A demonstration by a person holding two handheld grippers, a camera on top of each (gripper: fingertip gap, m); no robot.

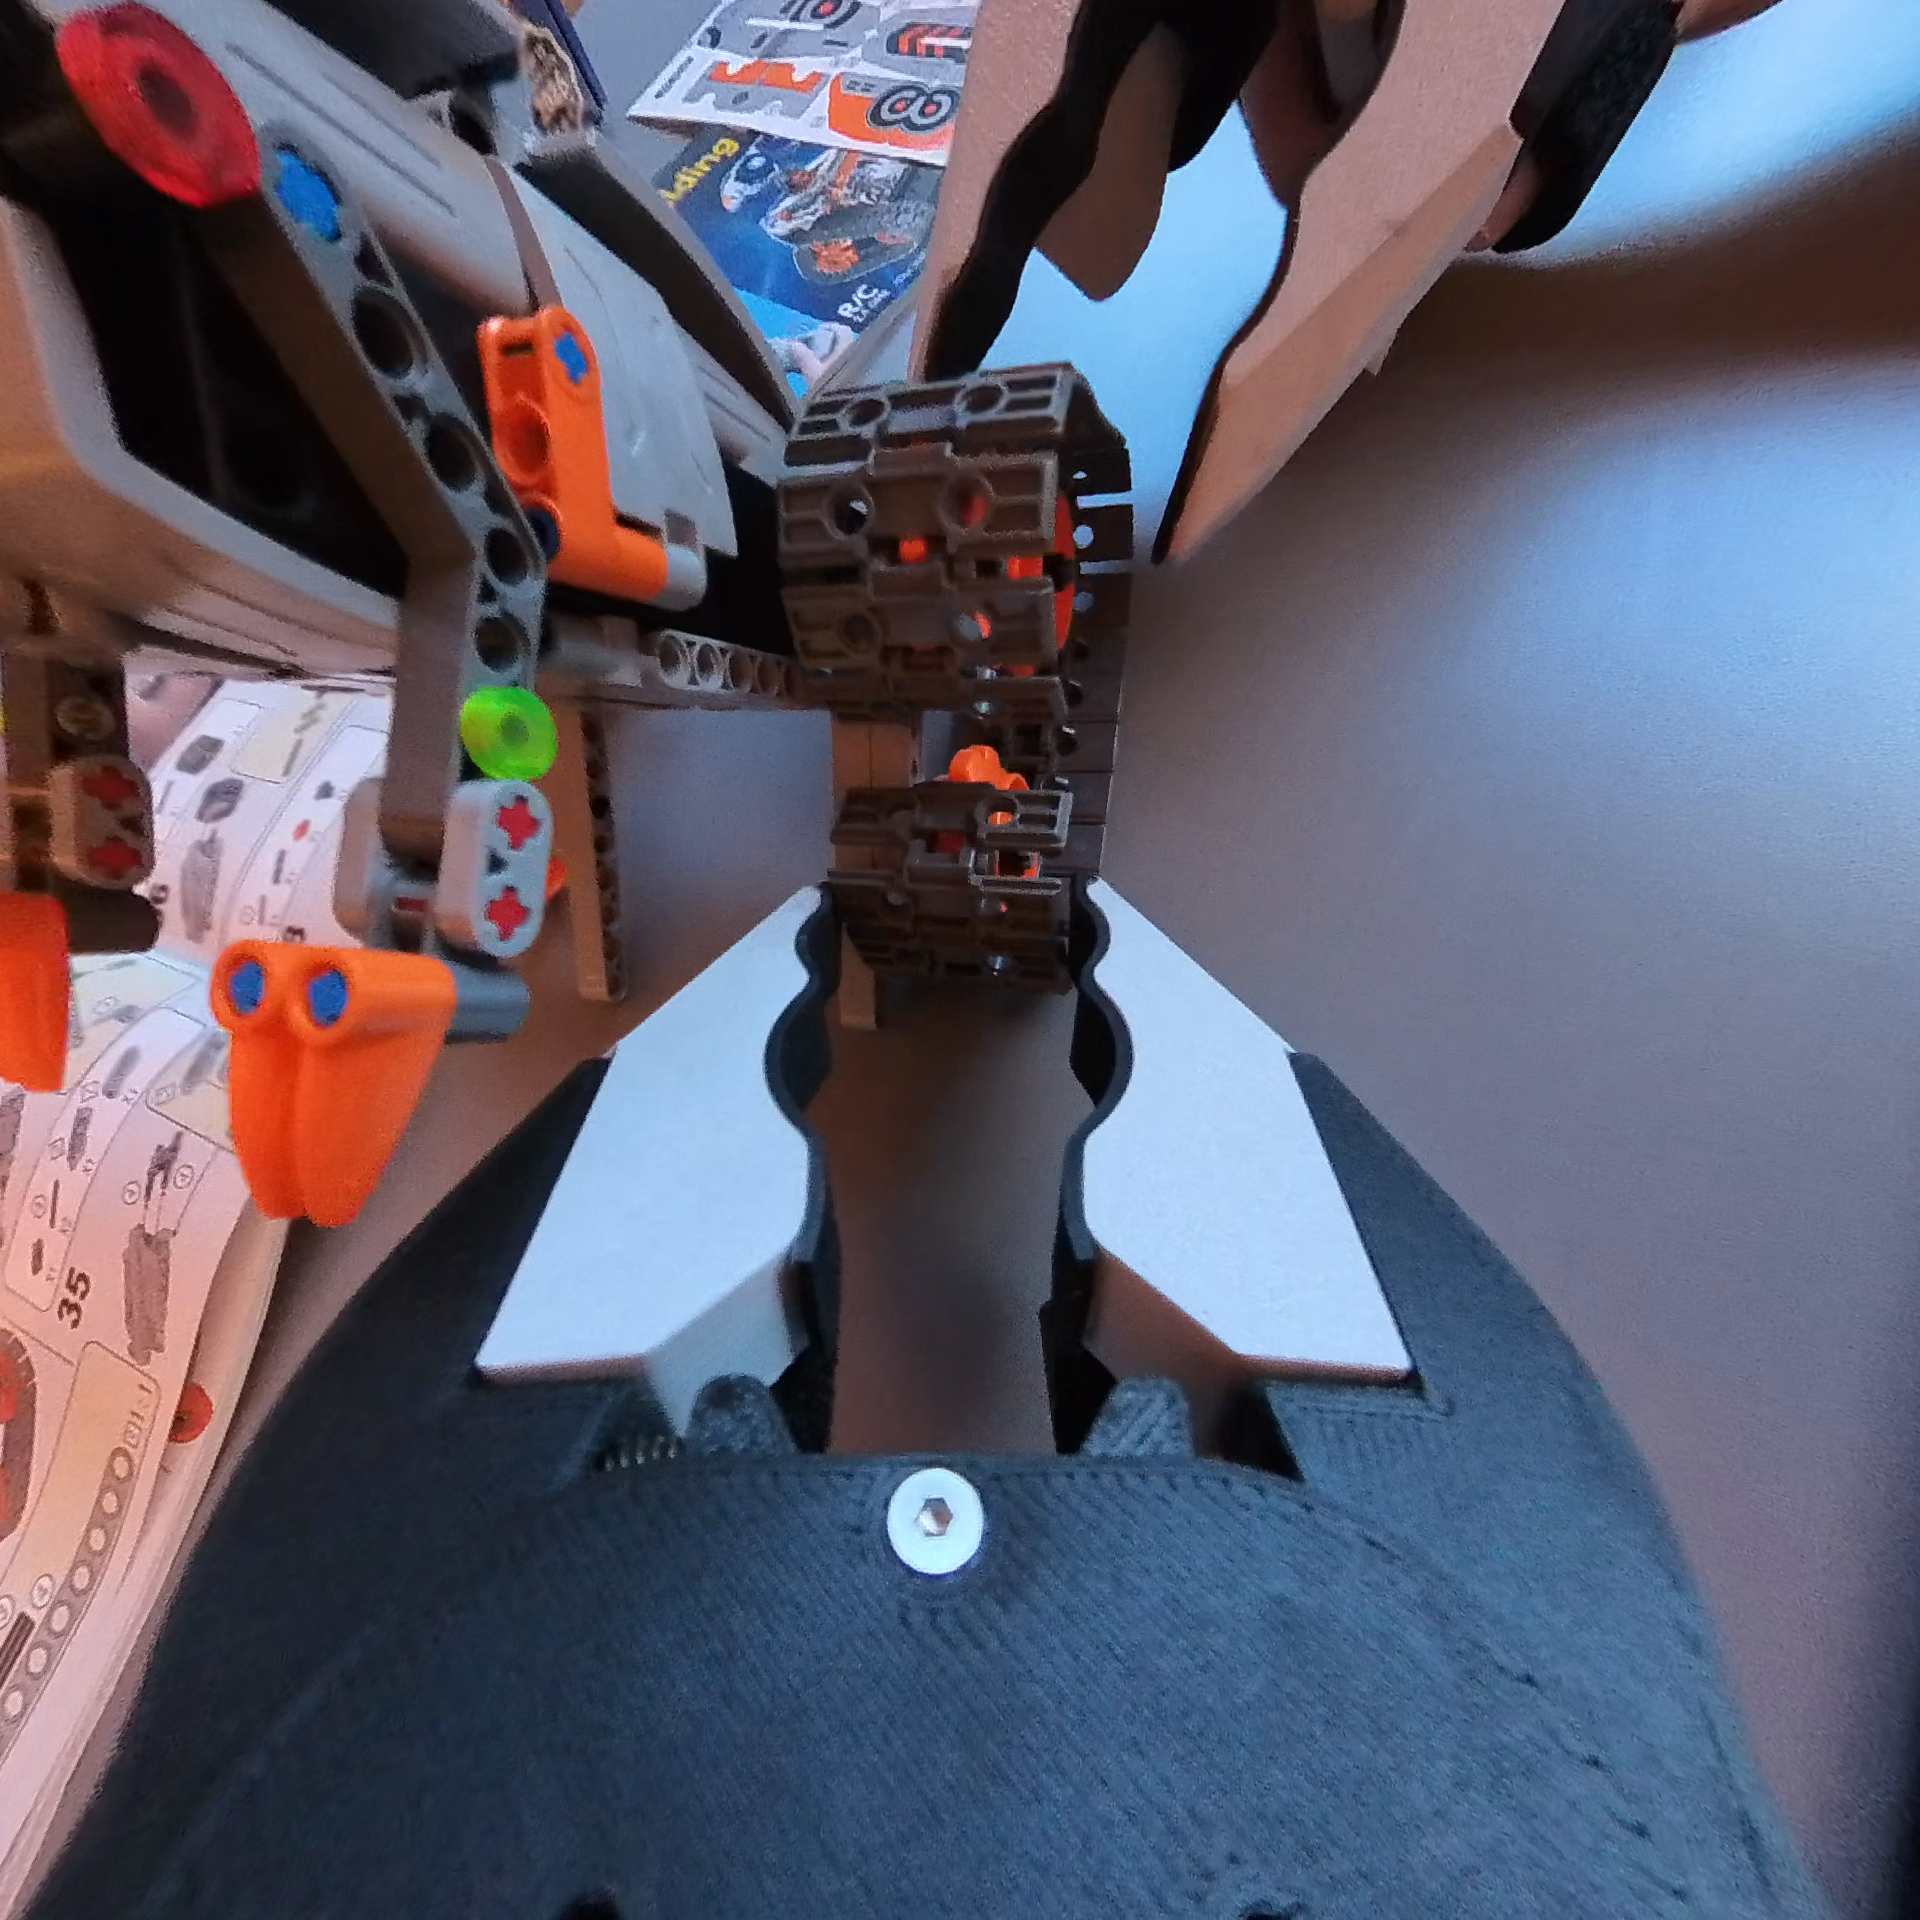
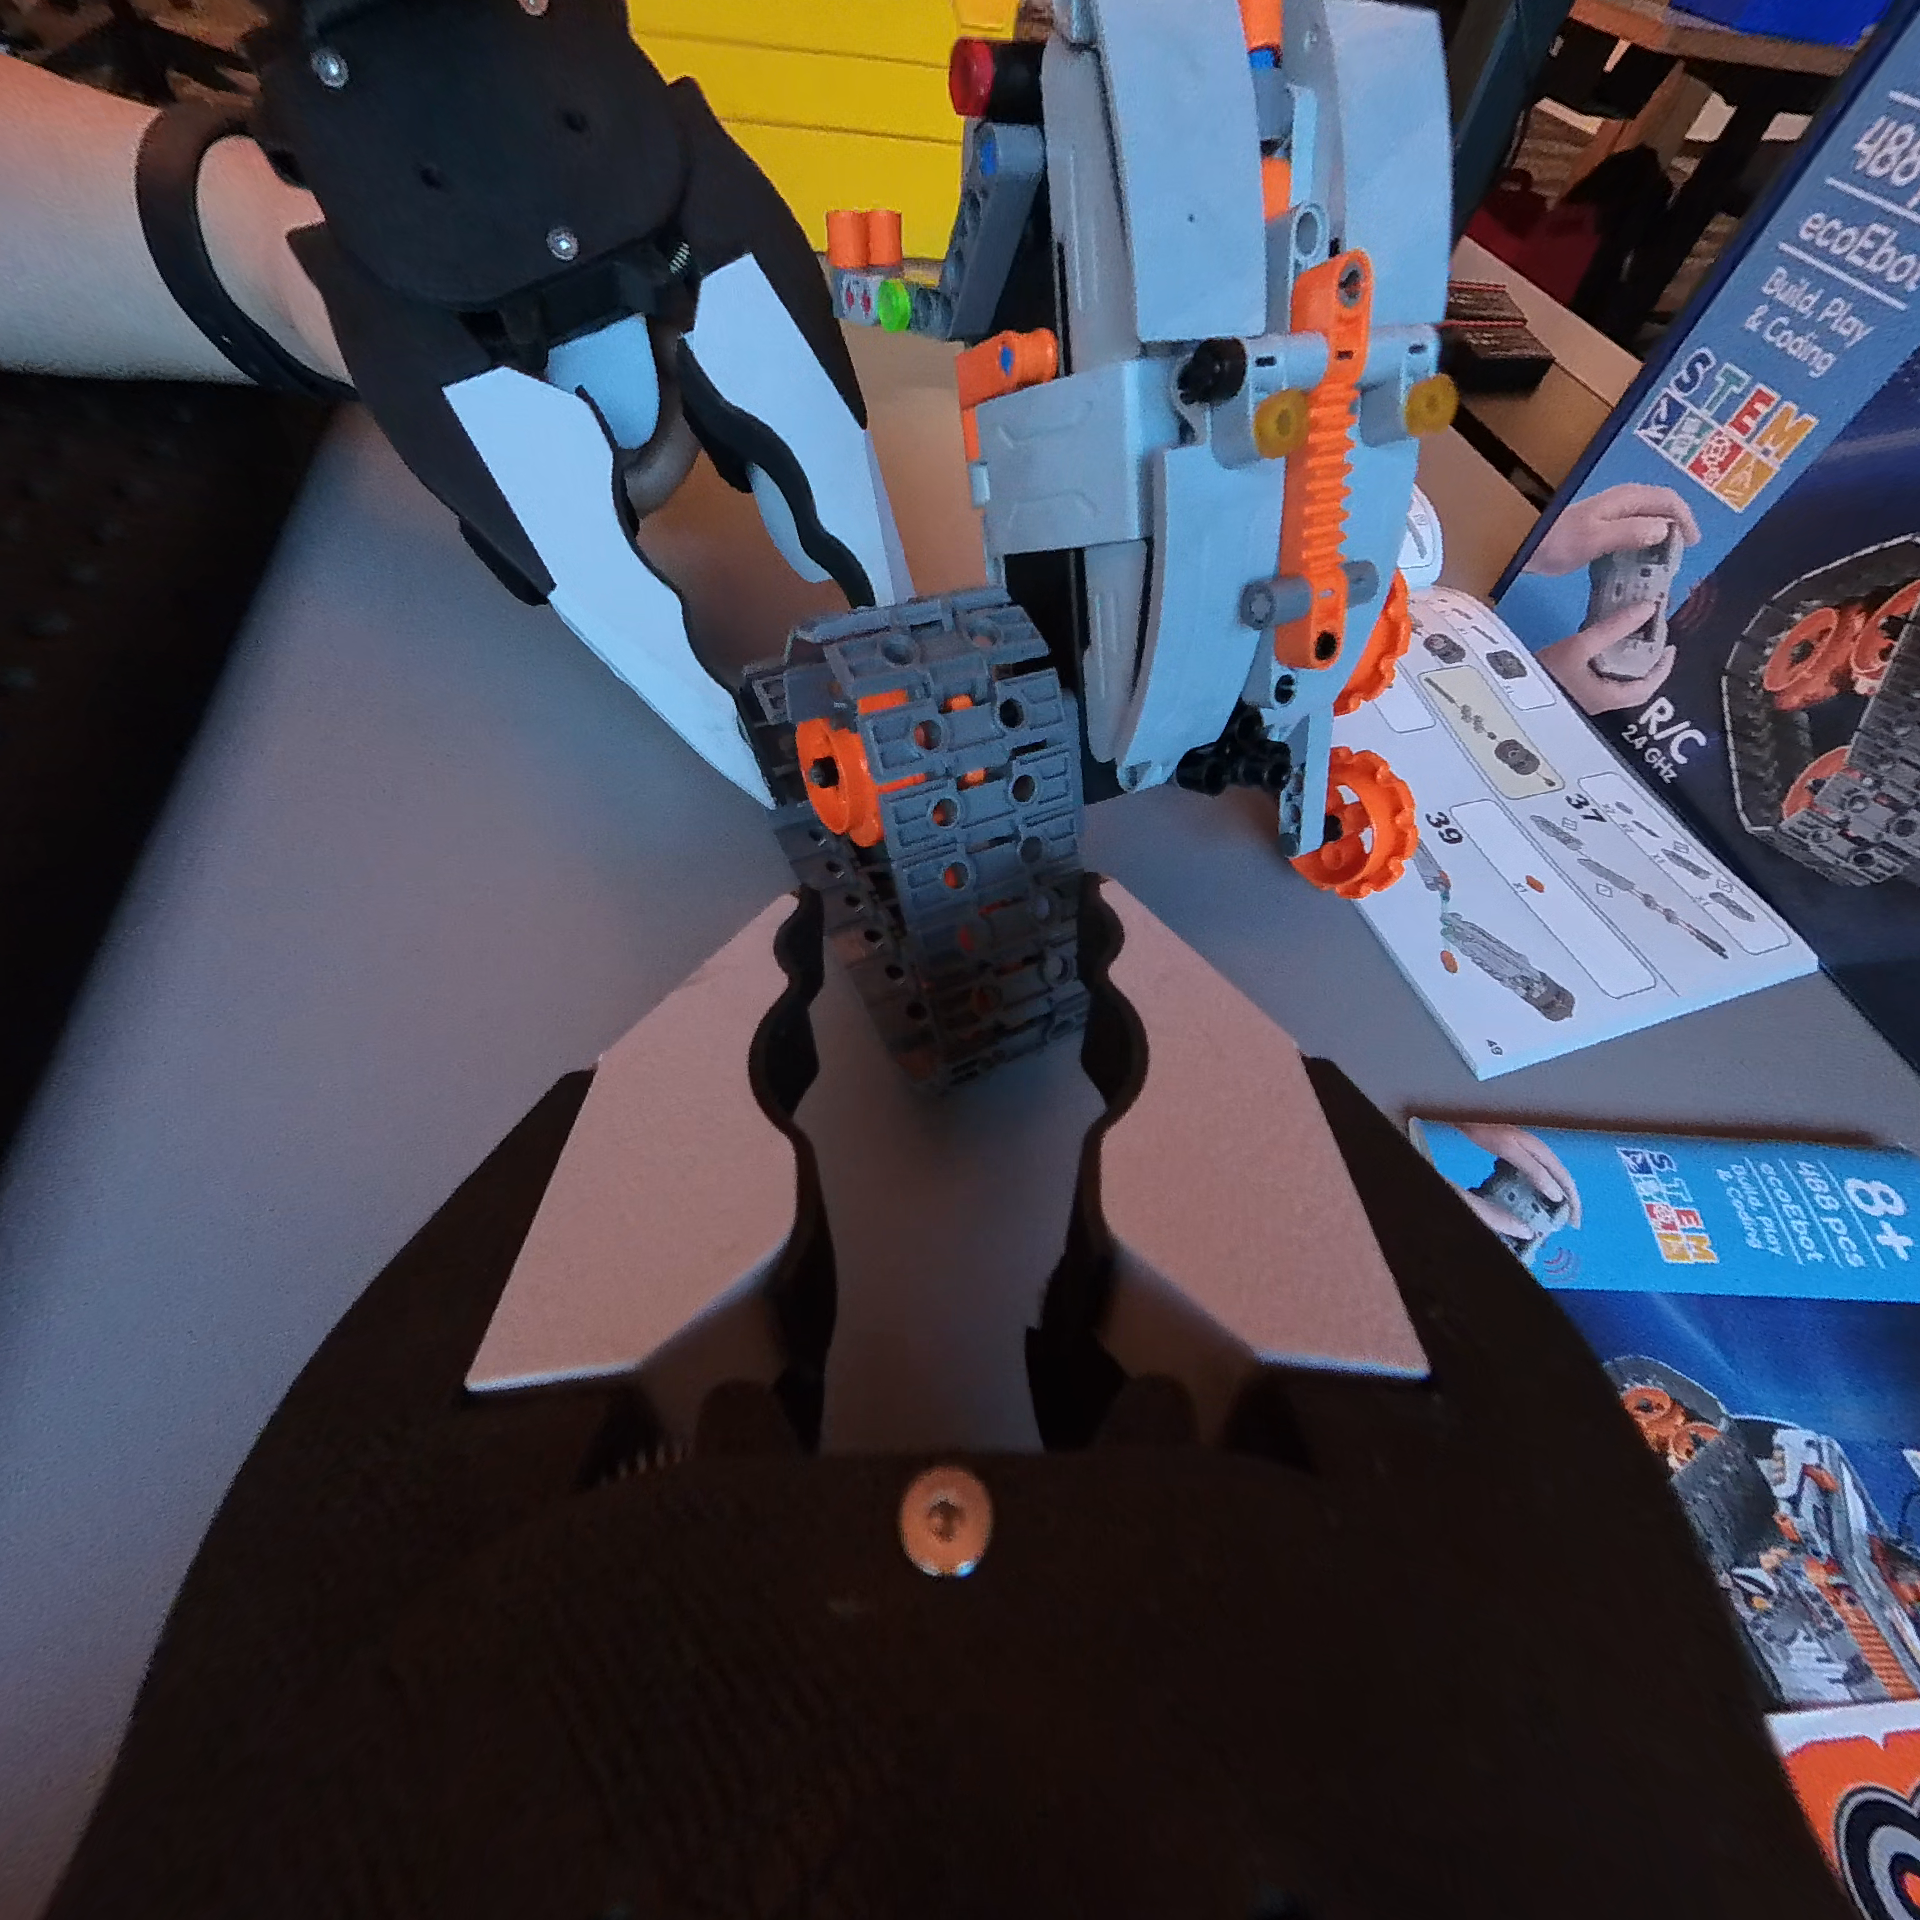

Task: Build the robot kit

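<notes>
A grey and orange building-block vehicle model (image 2: 1195, 468) stands tilted on the grey table (image 2: 312, 935). Its dark grey link track (image 2: 935, 810) with orange wheels hangs at the near side. My right gripper (image 2: 951, 909) is shut on the track's lower end, one tip on each side. In the left wrist view, my left gripper (image 1: 956, 909) is shut on the other end of the same track (image 1: 935, 561). The model body (image 1: 312, 416) is to its left. The left gripper's white finger (image 2: 623, 623) shows in the right wrist view. The right gripper's fingers (image 1: 1330, 343) show at the top of the left wrist view.
An open instruction booklet (image 2: 1558, 894) lies under and beside the model, and also shows in the left wrist view (image 1: 104, 1247). A blue product box (image 2: 1818, 520) stands at the right. Another blue box (image 2: 1714, 1226) lies near the front. A sticker sheet (image 1: 831, 73) lies beyond the model. Spacing between my two grippers at the tips: around 7 centimeters.
</notes>
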